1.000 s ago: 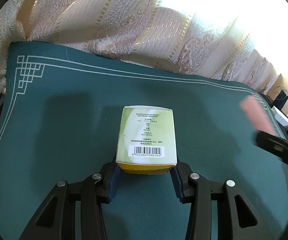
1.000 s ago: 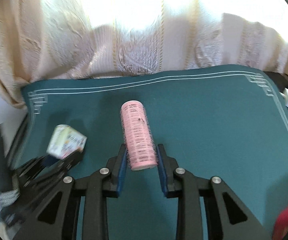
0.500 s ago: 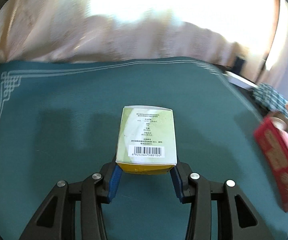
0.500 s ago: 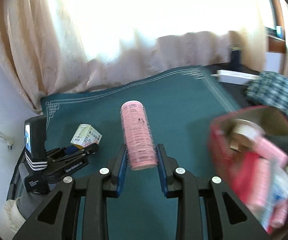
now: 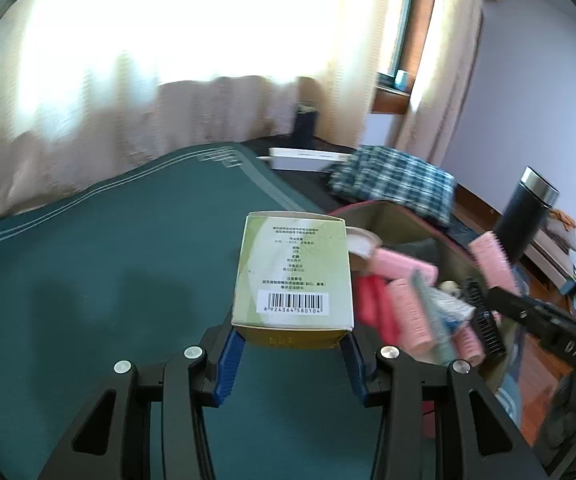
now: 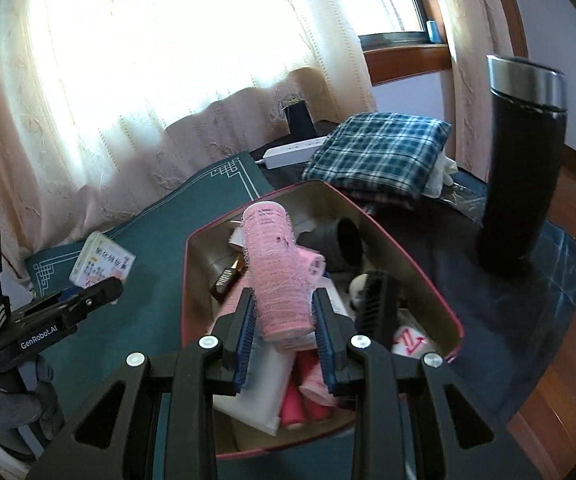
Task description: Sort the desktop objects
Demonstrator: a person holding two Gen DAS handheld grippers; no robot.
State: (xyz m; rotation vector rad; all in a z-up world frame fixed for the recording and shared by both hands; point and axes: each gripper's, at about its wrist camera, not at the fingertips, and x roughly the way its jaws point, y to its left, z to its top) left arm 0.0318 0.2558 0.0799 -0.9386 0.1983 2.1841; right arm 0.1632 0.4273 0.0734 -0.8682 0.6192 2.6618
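Observation:
My left gripper (image 5: 291, 354) is shut on a pale green carton (image 5: 293, 272) with a barcode, held above the teal mat just left of the red-rimmed storage box (image 5: 392, 210). In the right wrist view the same carton (image 6: 102, 258) shows at the left in the left gripper (image 6: 88, 300). My right gripper (image 6: 284, 330) is shut on a pink hair roller (image 6: 278, 272), which hangs over the open storage box (image 6: 416, 264). From the left wrist view that roller (image 5: 490, 262) and the right gripper's black finger (image 5: 544, 320) appear at the right. The box holds several pink rollers, a black brush and other small items.
A tall black flask (image 6: 522, 168) stands right of the box. A folded plaid cloth (image 6: 380, 156) and a white power strip (image 6: 294, 152) lie behind it. The teal desk mat (image 5: 108, 264) stretches left. Curtains (image 6: 160, 80) hang along the back. A gloved hand (image 6: 20, 408) holds the left gripper.
Both grippers have swung right across the mat with their loads. The storage box, flask and plaid cloth have come into view, and the pink roller now hangs over the box.

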